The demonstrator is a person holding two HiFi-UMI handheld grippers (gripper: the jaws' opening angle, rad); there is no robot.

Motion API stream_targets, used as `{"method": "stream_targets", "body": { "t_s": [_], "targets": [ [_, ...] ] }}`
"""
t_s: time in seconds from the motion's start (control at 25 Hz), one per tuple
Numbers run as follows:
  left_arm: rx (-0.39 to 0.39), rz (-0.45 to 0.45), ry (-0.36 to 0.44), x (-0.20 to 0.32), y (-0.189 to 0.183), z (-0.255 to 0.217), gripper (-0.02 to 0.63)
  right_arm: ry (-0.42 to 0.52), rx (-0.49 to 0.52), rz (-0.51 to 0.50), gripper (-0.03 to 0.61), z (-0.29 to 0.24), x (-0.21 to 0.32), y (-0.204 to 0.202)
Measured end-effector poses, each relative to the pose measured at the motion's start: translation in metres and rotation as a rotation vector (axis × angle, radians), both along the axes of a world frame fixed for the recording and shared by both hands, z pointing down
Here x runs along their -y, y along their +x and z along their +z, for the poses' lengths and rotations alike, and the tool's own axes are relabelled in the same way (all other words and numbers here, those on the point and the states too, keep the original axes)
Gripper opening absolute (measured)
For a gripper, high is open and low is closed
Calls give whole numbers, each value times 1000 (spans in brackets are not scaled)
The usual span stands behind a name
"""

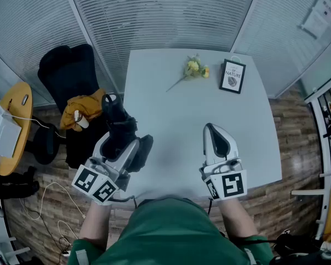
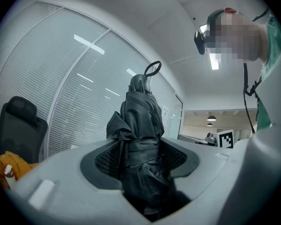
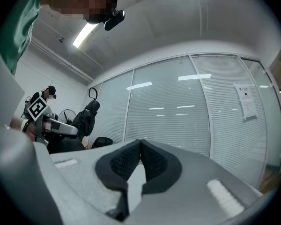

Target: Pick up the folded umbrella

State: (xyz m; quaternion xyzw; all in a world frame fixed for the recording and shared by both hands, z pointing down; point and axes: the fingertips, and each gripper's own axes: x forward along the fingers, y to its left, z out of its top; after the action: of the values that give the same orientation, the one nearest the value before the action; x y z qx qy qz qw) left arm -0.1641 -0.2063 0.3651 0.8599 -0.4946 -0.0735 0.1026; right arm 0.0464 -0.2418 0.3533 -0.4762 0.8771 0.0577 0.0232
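Note:
The folded black umbrella [image 1: 117, 121] sticks out forward from my left gripper [image 1: 123, 146], off the table's left edge. In the left gripper view the umbrella [image 2: 141, 125] fills the gap between the two dark pads [image 2: 107, 157], which press on its wrapped cloth; its wrist loop shows at the tip. My left gripper [image 2: 139, 157] is shut on it. My right gripper [image 1: 212, 130] hovers over the white table [image 1: 171, 115] near its front edge, holding nothing. In the right gripper view my right gripper [image 3: 139, 146] has its tips touching, so it is shut. The umbrella [image 3: 86, 118] shows small at the left there.
A yellow flower [image 1: 192, 69] and a framed card [image 1: 232, 76] lie at the table's far end. A black chair [image 1: 69, 65] with an orange cloth [image 1: 81, 108] stands left of the table, a round wooden table [image 1: 14, 126] further left. Glass walls with blinds close the back.

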Motion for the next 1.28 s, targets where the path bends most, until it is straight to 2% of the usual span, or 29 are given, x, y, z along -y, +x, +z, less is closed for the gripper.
{"method": "stream_targets", "body": {
  "t_s": [1.28],
  "targets": [
    [7,9,12,-16,5,-2,259,-1,13,-2,3,-2,-15,4]
  ]
}}
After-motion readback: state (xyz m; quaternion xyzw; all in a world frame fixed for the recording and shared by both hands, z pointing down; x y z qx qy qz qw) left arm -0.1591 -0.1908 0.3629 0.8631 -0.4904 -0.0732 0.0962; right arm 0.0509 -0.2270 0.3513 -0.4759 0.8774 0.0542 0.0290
